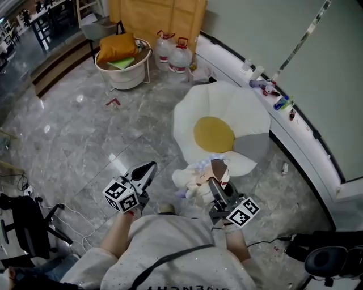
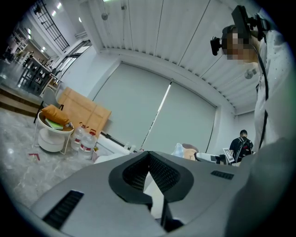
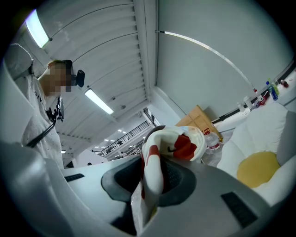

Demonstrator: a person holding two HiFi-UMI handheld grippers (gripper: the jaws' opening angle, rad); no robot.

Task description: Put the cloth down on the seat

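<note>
Floor (image 1: 68,141) was grey polished marble, pretty shiny. A curved white ledge (image 1: 309,144) ran along the pale wall (image 1: 255,34), with a few little bottles (image 1: 282,103) on its edge. A cardboard sheet (image 1: 156,17) leaned at the floor's far edge, two water jugs (image 1: 180,58) just beside it, then a white round tub (image 1: 125,76) holding an orange cushion (image 1: 116,45). The slatted white ceiling (image 3: 115,51) had a strip light (image 3: 99,102).

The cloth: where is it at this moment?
In the head view the cloth is clamped in the right gripper, right of centre, at the near edge of the white seat with the yellow middle.
</note>
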